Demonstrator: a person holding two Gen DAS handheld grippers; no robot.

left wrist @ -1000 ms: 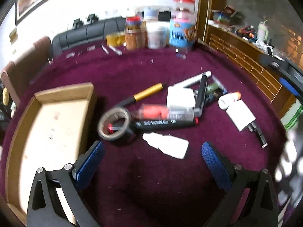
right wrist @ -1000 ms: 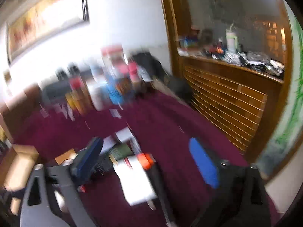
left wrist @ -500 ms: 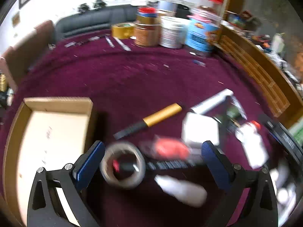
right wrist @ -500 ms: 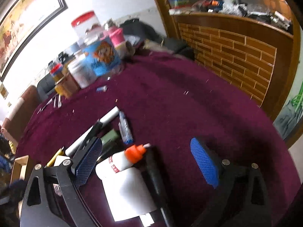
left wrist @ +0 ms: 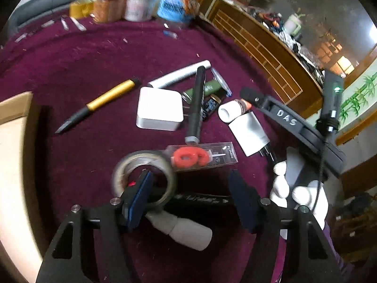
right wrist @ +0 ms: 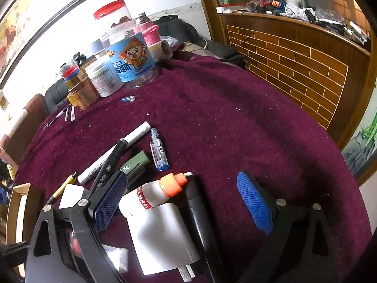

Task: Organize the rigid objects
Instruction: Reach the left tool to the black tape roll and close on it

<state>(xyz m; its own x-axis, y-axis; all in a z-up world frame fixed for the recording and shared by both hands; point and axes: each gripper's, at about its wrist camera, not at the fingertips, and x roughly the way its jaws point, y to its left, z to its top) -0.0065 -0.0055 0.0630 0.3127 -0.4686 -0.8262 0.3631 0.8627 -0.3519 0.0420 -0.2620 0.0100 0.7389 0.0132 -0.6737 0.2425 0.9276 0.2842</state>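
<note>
barely begun, i judge — the box [left wrist: 14, 141] at the left looks bare, while tape [left wrist: 143, 176], candle [left wrist: 202, 156], plug [right wrist: 162, 233] and pens lie heaped on the counter [right wrist: 235, 129]. both tongs, left [left wrist: 190, 193] and right [right wrist: 186, 202], gape with nothing held.

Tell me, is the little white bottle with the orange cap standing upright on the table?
No, the white bottle lies on its side on the purple cloth, its orange cap pointing sideways, resting against the white plug.

From my left camera the jars [left wrist: 141, 2] at the far edge are blurred. The left gripper [left wrist: 190, 202] hides part of the tape [left wrist: 122, 167]. The box [left wrist: 14, 155] is cut off at the frame edge.
</note>
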